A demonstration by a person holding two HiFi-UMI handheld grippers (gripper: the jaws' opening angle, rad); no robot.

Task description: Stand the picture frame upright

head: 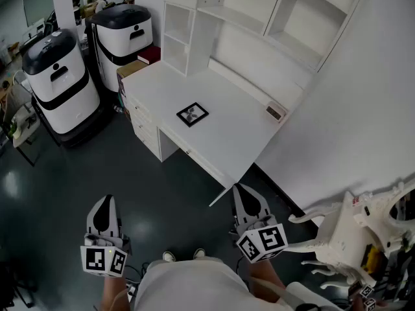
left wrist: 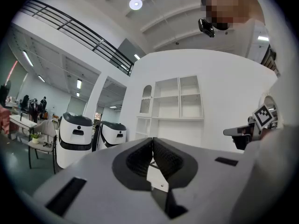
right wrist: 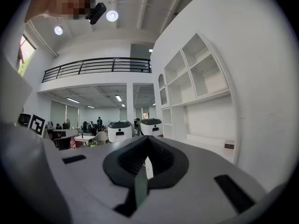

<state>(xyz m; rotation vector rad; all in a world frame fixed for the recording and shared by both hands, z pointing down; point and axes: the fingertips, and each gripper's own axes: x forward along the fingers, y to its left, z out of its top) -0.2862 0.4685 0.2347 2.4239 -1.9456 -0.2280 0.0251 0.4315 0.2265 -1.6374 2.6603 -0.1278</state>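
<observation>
On the desk below the cubbies, picture frame, apparently flat.

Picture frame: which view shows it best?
Head view: the frame lies flat on the desk, seen whole from above. Both gripper views look level toward the shelves and show no recognisable frame.
</observation>
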